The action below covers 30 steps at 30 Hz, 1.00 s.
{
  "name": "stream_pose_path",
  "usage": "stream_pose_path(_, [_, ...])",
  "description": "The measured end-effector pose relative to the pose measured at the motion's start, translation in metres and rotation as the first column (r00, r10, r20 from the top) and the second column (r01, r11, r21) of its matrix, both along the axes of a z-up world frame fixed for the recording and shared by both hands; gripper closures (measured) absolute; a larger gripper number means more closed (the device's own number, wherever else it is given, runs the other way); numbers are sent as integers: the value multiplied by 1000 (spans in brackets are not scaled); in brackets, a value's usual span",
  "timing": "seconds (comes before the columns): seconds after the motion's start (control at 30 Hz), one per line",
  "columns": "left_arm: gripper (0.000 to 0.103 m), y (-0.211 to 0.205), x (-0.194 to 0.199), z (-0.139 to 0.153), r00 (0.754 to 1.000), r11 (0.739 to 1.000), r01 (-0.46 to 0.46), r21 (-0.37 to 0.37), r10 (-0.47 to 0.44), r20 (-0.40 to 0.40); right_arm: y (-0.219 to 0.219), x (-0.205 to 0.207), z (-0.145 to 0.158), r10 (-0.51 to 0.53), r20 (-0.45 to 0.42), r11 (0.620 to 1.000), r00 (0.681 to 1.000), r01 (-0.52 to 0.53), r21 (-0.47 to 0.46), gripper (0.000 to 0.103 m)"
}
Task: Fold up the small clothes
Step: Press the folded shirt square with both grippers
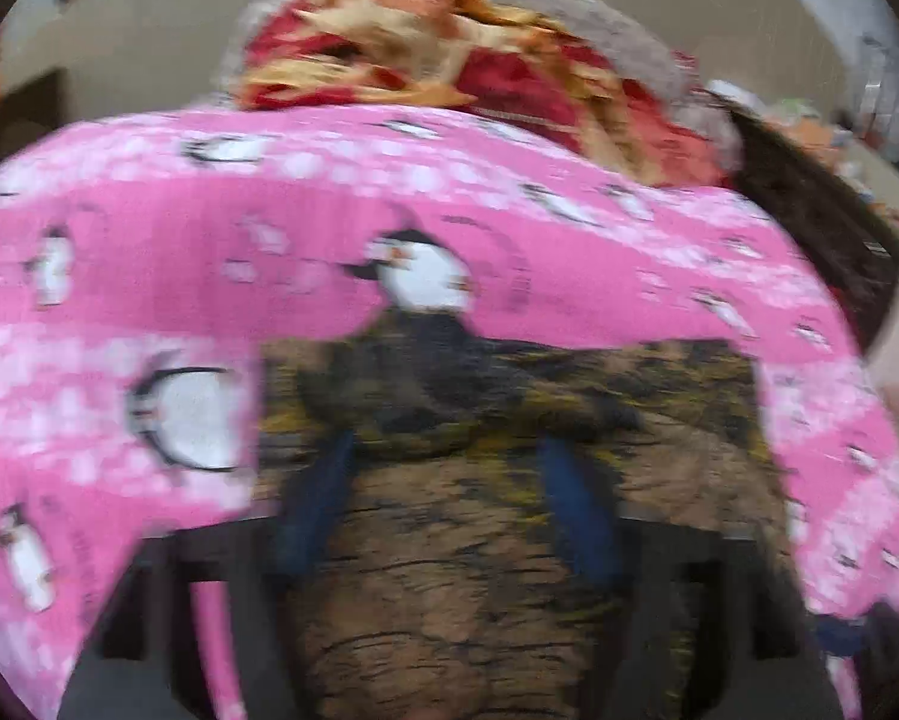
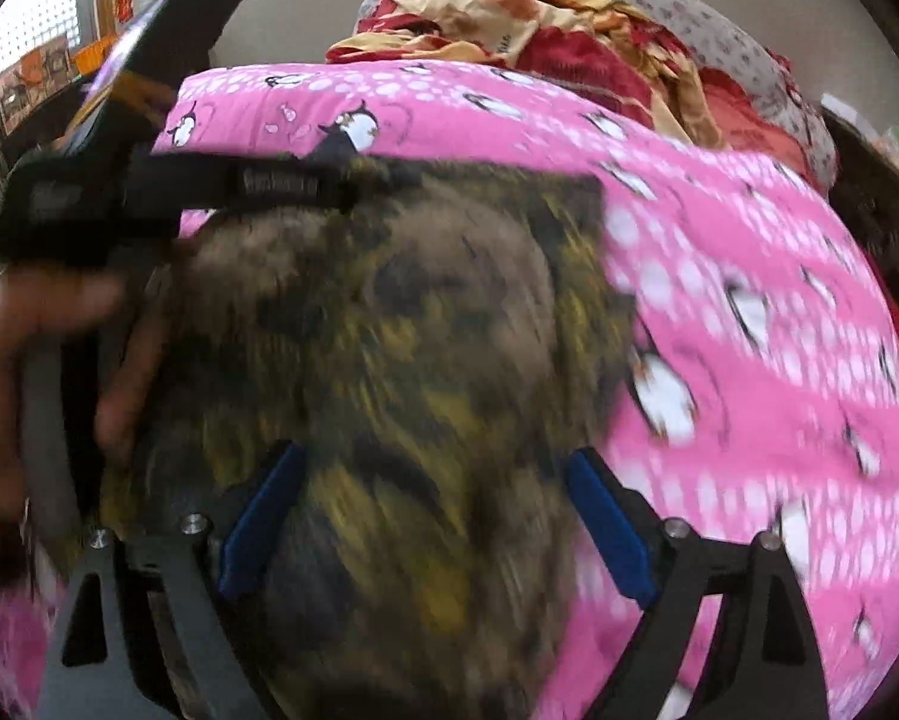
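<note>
A brown, yellow and black mottled garment [image 1: 479,528] lies flat on a pink penguin-print bedsheet [image 1: 149,228]. My left gripper [image 1: 449,450] is open, its blue pads [image 1: 575,504] spread over the garment. In the right wrist view the same garment [image 2: 401,330] fills the middle, blurred by motion. My right gripper [image 2: 437,468] is open over it, blue pads [image 2: 605,522] wide apart. The left gripper's black body [image 2: 149,180] and the hand holding it [image 2: 35,324] show at the garment's far left edge in the right wrist view.
A crumpled red and cream blanket [image 1: 449,60] and a grey floral pillow [image 2: 689,18] lie at the far end of the bed. The pink sheet [image 2: 749,300] spreads to the right. A dark bed frame edge [image 1: 821,210] runs at the right.
</note>
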<state>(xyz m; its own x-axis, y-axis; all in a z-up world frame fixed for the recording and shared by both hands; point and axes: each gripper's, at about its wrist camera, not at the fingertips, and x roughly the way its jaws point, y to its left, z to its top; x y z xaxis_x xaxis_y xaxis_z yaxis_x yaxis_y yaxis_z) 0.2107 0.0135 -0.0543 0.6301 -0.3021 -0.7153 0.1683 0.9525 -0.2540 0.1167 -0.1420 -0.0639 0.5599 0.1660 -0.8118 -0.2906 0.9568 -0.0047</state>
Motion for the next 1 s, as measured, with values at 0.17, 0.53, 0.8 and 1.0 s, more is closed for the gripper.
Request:
stream_pose_path(0.17, [24,-18,6,-1,998,995,57,79,-55,-34,-32,-10,-16,-51,-39,977,998,58,207,8])
stream_pose_path(0.53, [25,17,-133,50,997,989,70,132,-75,31,-26,-62,56,-54,208,996,977,38,82,27])
stream_pose_path(0.8, [47,-2,-183,3,996,989,87,122,-88,2,-2,-44,54,156,205,980,966,-177,87,77])
stream_pose_path(1.0, [32,-5,-182,-9,998,989,58,138,-58,-5,-3,-23,1,92,110,993,990,-99,64,74])
